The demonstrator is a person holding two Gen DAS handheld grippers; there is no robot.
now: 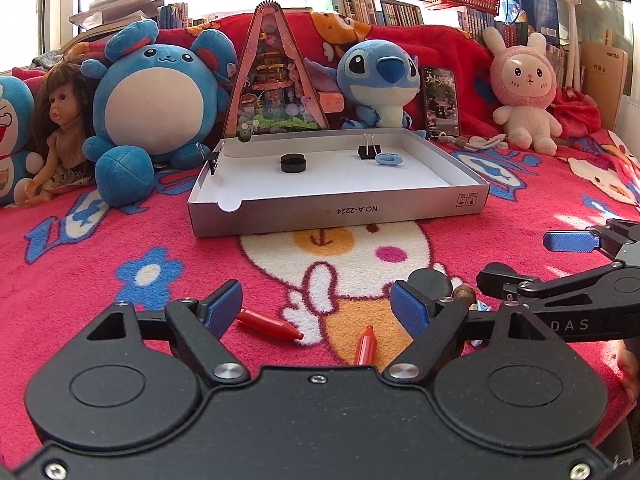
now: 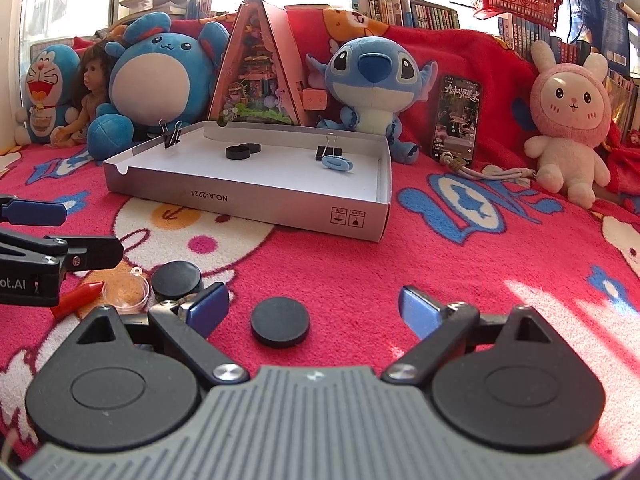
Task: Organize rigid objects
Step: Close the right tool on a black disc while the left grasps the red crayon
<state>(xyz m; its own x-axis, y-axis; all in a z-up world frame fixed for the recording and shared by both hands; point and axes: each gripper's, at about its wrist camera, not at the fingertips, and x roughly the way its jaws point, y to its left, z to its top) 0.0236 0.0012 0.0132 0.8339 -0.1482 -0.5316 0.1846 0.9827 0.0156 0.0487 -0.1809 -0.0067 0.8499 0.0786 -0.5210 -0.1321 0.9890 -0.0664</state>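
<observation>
A shallow silver box (image 1: 340, 210) (image 2: 248, 200) lies on the red blanket. It holds black discs (image 1: 293, 163) (image 2: 243, 151), a binder clip (image 1: 368, 149) (image 2: 329, 151) and a light blue oval piece (image 1: 389, 159) (image 2: 338, 163); another clip (image 2: 172, 136) grips its left wall. My left gripper (image 1: 318, 310) is open above two red crayons (image 1: 270, 323) (image 1: 366, 345). My right gripper (image 2: 314, 310) is open with a loose black disc (image 2: 280, 321) between its fingers. A second black disc (image 2: 176, 279), a clear round lid (image 2: 125, 291) and a red crayon (image 2: 78, 298) lie to the left.
Plush toys, a doll (image 1: 60, 128), a triangular diorama (image 1: 276, 76) and a phone (image 2: 457, 118) stand behind the box. A cord (image 2: 496, 174) lies by the pink bunny (image 2: 568, 128). The other gripper shows at the right edge (image 1: 560, 268) and left edge (image 2: 48, 248).
</observation>
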